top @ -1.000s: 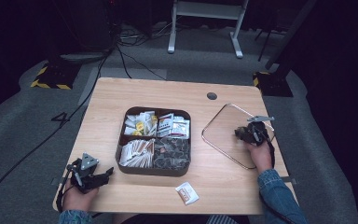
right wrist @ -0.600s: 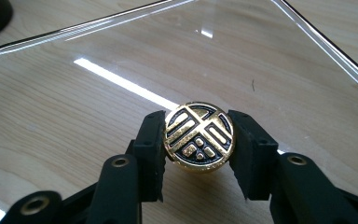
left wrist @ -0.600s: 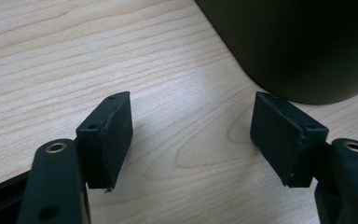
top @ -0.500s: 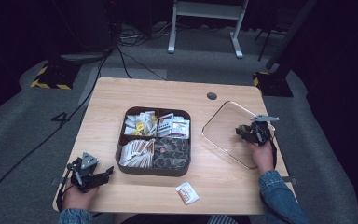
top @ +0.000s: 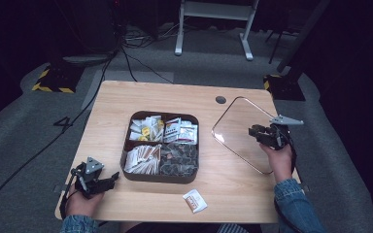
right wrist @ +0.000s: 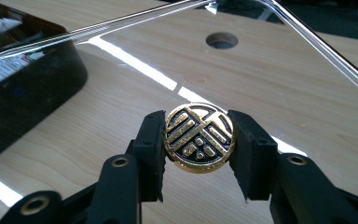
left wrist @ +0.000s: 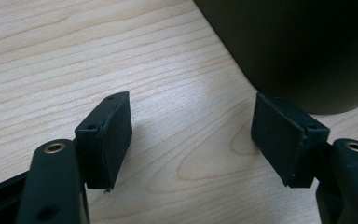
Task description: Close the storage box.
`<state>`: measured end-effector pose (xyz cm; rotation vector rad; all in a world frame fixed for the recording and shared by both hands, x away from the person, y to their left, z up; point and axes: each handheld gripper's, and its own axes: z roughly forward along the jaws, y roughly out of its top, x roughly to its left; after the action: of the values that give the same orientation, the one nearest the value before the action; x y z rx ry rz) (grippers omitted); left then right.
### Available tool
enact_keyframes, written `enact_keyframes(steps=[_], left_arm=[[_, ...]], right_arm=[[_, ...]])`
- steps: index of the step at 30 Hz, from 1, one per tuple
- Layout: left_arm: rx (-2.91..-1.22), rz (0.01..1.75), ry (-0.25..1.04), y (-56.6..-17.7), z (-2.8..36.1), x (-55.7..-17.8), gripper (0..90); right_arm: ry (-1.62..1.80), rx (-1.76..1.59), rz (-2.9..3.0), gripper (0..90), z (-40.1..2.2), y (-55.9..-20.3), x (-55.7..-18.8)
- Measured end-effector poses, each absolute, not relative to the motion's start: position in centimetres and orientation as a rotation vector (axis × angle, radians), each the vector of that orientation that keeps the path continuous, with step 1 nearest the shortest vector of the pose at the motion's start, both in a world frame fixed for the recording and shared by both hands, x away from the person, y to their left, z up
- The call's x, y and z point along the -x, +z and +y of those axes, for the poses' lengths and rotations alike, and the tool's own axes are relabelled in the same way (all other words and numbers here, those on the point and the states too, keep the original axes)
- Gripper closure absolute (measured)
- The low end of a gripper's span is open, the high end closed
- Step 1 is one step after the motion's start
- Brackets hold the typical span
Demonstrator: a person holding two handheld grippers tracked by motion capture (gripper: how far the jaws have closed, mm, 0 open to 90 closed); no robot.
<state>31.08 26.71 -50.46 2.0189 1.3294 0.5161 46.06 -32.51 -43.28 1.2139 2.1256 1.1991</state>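
glass lid (top: 243, 131) held by its gold knob (right wrist: 199, 138), off the box and over the table's right side.

largest first: the room is dark, with grey carpet, cables and a white stand's legs beyond a pale wooden table (top: 141, 102) that has a round cable hole near its far edge. at mid-table sits a dark four-part box (top: 160, 146) of packets, uncovered. the lid lies to its right, one edge seemingly raised. one loose sachet (top: 194, 201) lies near the front edge. the right gripper (right wrist: 196, 149) has its jaws clamped on the knob; the left gripper (left wrist: 193, 135) rests near the box's corner, jaws wide apart and empty. judged from this, the lid is either being set aside or fetched; the next move calls for keeping it level and steady.
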Motion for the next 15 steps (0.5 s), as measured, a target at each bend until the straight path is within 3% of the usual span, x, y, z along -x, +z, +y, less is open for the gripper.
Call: enact_keyframes(steps=[15], left_arm=[[-2.034, 1.313, 0.503, -50.5, 26.6, -31.2, 25.6]], right_arm=[[1.282, -1.094, 2.175, 58.7, -29.7, -39.7, -44.7]])
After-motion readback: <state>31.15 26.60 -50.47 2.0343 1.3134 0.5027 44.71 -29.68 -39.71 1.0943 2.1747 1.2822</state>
